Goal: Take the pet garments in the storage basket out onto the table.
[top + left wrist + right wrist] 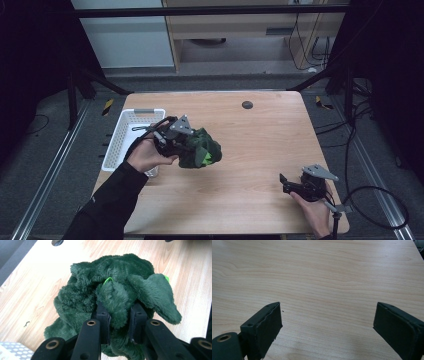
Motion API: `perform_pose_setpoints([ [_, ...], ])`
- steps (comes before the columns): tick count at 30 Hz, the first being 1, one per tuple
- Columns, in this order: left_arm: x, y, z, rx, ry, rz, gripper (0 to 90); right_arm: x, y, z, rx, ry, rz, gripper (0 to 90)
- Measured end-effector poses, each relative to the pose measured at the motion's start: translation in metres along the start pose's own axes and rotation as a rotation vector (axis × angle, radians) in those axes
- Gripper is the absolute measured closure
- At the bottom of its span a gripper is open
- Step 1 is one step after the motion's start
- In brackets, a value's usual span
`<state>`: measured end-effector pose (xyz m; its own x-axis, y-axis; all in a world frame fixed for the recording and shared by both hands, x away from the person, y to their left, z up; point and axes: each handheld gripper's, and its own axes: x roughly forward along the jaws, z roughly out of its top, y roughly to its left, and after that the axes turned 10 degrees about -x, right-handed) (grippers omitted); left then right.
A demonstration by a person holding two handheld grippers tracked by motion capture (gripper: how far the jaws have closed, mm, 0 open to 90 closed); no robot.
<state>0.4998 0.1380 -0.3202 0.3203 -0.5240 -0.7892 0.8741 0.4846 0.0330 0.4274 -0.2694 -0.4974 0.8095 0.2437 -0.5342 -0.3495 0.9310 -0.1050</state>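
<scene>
A dark green plush cloth [110,302], bunched into a loose heap with small bright green tags, is noted. A fold of it is clamped between the left tongs [119,317], near the white basket [131,131]; whether the heap rests on the surface [260,145] cannot be determined. The right tongs [327,322] are spread wide with nothing between them, well apart from the cloth.

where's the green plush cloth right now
In the high view the green plush cloth sits left of the table's centre, pinched by the left gripper, just right of the white basket.
</scene>
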Motion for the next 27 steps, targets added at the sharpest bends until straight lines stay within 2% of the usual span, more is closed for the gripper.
perform_pose_setpoints([
  [6,0.012,-0.005,0.004,0.030,0.031,-0.021,74.1,0.000,0.000,0.000,0.002,0.001,0.001,8.2],
  [17,0.029,-0.010,0.008,0.055,0.068,-0.057,73.9,0.000,0.001,0.000,0.004,0.002,0.004,8.2],
  [27,0.052,-0.017,0.013,0.108,0.143,-0.092,73.8,-0.001,0.001,0.000,0.006,0.000,0.005,8.2],
])
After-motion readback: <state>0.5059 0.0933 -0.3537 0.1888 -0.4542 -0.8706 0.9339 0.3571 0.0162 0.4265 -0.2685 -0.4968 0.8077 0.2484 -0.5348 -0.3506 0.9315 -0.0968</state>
